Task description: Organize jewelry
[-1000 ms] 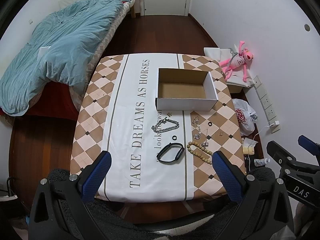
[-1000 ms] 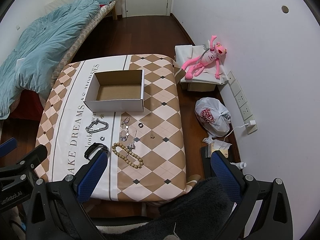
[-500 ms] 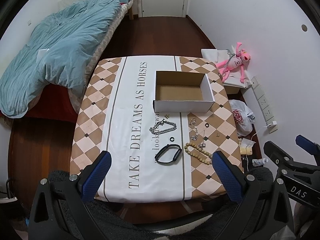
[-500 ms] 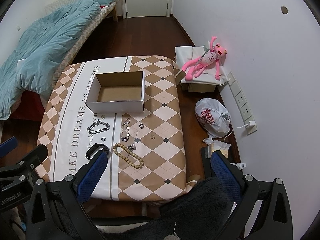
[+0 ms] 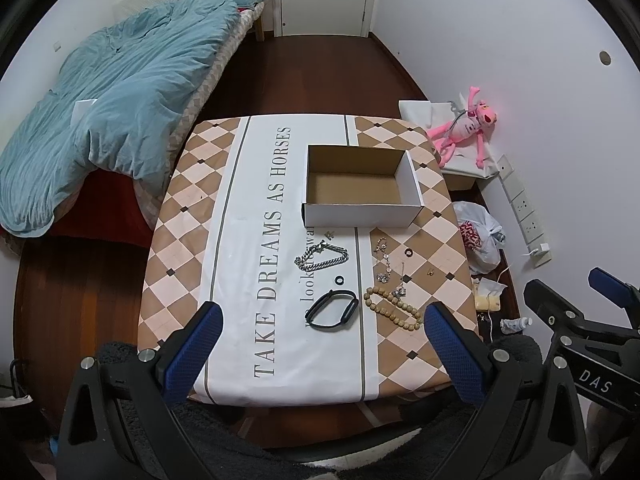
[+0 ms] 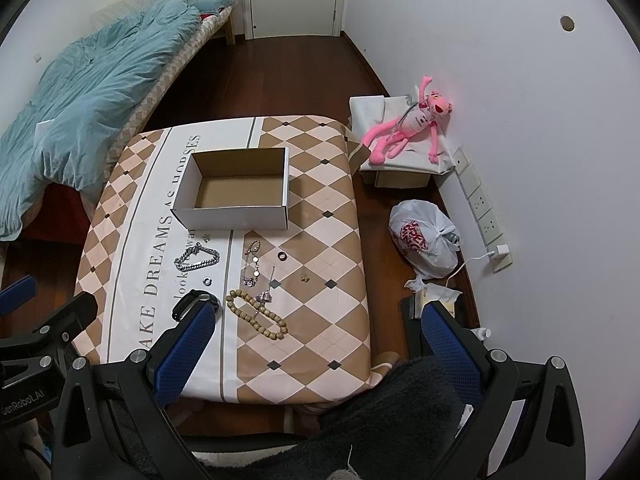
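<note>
Lying loose on the counter [image 5: 256,216], jewelry in front of an empty white box [image 5: 362,186].

Silver chain bracelet [image 5: 321,261], black band [image 5: 331,311], tan bead strand [image 5: 394,307], a thin silvery chain [image 6: 252,262] and small rings sit near the counter's front half. Left hand-held gripper [image 5: 320,354] and right hand-held gripper [image 6: 314,346] both spread wide, holding nothing, above the near edge.
</note>
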A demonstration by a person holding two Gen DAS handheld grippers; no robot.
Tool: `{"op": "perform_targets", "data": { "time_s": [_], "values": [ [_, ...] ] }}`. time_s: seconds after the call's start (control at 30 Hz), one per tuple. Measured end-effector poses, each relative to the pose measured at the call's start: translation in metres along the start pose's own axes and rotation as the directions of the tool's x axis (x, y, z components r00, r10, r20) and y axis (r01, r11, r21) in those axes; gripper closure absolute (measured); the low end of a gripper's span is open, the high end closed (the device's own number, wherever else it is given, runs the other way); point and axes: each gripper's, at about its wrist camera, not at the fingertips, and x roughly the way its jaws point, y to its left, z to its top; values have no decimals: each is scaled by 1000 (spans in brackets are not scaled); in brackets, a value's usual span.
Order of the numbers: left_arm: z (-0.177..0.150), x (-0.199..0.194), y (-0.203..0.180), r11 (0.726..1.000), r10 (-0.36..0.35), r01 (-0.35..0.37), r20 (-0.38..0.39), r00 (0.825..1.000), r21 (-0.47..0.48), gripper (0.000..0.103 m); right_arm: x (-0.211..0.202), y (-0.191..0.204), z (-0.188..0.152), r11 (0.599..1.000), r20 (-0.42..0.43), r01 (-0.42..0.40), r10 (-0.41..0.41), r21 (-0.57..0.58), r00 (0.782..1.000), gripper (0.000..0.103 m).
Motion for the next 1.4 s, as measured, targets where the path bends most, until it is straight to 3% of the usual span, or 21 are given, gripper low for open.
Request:
{"op": "perform_targets", "data": {
  "time_s": [0.37, 0.57, 0.73, 0.93, 1.13, 1.4],
  "values": [
    [5, 6, -2, 1000, 23, -23, 8, 1000, 6, 0, 11, -2, 6, 1000, -23, 2, -2, 8, 1000, 0],
    [9, 53, 11, 991, 131, -131, -4, 991, 24, 0, 73, 1, 4, 999, -124, -29, 31, 18, 992, 0],
    [1, 103, 24, 983, 183, -179, -94, 979, 46, 0, 145, 4, -17, 998, -255, -53, 62, 43, 965, 0],
    [-17, 150, 24, 980, 195, -185, -194, 961, 70, 0, 211, 10, -43, 995, -355, -70, 91, 72, 930, 19],
    [-26, 181, 23, 985, 169, -153, -261, 950, 80, 1, 237, 19, -57, 993, -389, -103, 117, 57, 914, 40],
    [-28, 203, 18, 996, 79, -64, -310, 948, 58, 1, 234, 29, -59, 996, -369, -83, 66, -31, 927, 49]
  ]
}}
